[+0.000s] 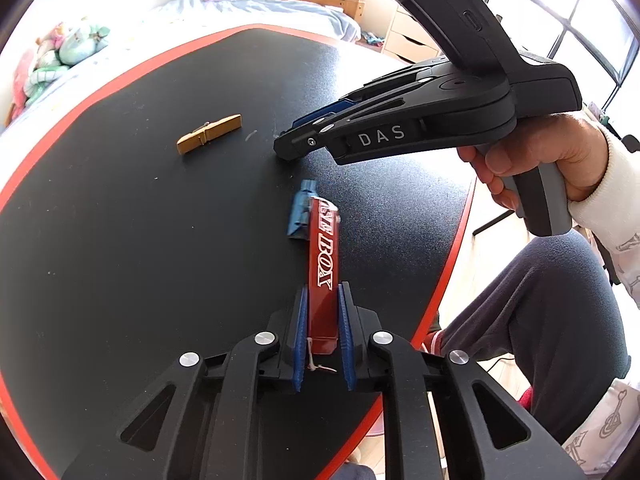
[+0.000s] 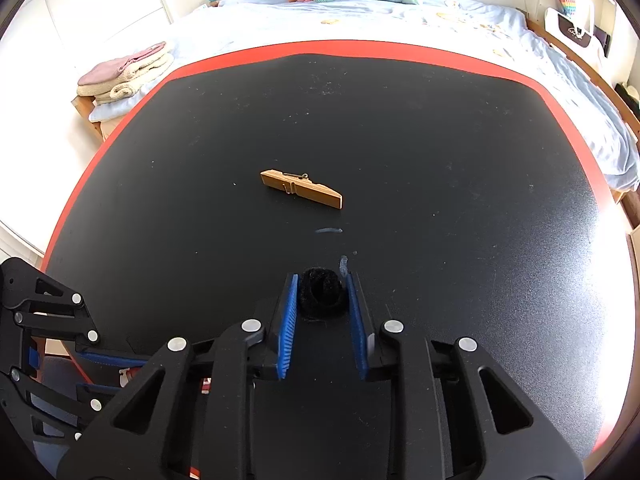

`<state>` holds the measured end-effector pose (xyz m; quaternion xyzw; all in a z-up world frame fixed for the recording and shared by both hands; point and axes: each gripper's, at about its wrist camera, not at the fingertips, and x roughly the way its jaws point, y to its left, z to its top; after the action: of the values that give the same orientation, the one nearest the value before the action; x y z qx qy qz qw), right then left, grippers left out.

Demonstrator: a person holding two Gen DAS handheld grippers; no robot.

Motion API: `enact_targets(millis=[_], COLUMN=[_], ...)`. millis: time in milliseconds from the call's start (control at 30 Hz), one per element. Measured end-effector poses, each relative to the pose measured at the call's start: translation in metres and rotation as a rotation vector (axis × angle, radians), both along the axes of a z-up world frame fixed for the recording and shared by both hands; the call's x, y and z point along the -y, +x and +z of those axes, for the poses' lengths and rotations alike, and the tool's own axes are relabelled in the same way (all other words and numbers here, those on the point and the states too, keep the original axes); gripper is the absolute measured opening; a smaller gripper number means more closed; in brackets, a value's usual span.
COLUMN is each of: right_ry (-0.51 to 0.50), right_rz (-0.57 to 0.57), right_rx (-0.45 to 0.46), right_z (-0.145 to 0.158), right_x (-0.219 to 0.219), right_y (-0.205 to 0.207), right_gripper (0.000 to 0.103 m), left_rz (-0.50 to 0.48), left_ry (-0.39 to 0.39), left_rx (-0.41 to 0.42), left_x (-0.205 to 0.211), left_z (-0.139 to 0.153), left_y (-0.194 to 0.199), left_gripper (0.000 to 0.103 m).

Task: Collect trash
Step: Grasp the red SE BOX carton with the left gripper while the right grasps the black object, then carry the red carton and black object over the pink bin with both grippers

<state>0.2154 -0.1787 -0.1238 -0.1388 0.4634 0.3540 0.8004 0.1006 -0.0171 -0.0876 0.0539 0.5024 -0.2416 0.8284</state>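
Left gripper (image 1: 324,300) fingers clamped on red tag (image 1: 323,256), near right edge of black surface (image 2: 440,140). Right gripper (image 2: 322,292) fingers squeezing black fuzzy ball (image 2: 321,291). Wooden clothespin (image 2: 301,189) farther off, centre.

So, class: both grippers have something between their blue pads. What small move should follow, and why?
Probably lift both straight up. The left gripper clamps the narrow red lettered box, the right gripper the fuzzy black ball, and both sit low on the black table.
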Motion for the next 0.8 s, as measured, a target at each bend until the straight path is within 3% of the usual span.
enact_targets(millis=[433, 800], right_ry=[0.038, 0.077], right_rz=[-0.017, -0.004], right_rx=[0.037, 0.075], right_z=[0.027, 0.065], right_x=[0.026, 0.048], right_y=[-0.02, -0.066], right_gripper=[0.022, 0.022], left_rz=[0.079, 0.163], left_ry=[-0.061, -0.069], left_rx=[0.011, 0.063], left_x=[-0.011, -0.013], left_z=[0.016, 0.044], left_y=[-0.017, -0.045], left_gripper=[0.014, 0.014])
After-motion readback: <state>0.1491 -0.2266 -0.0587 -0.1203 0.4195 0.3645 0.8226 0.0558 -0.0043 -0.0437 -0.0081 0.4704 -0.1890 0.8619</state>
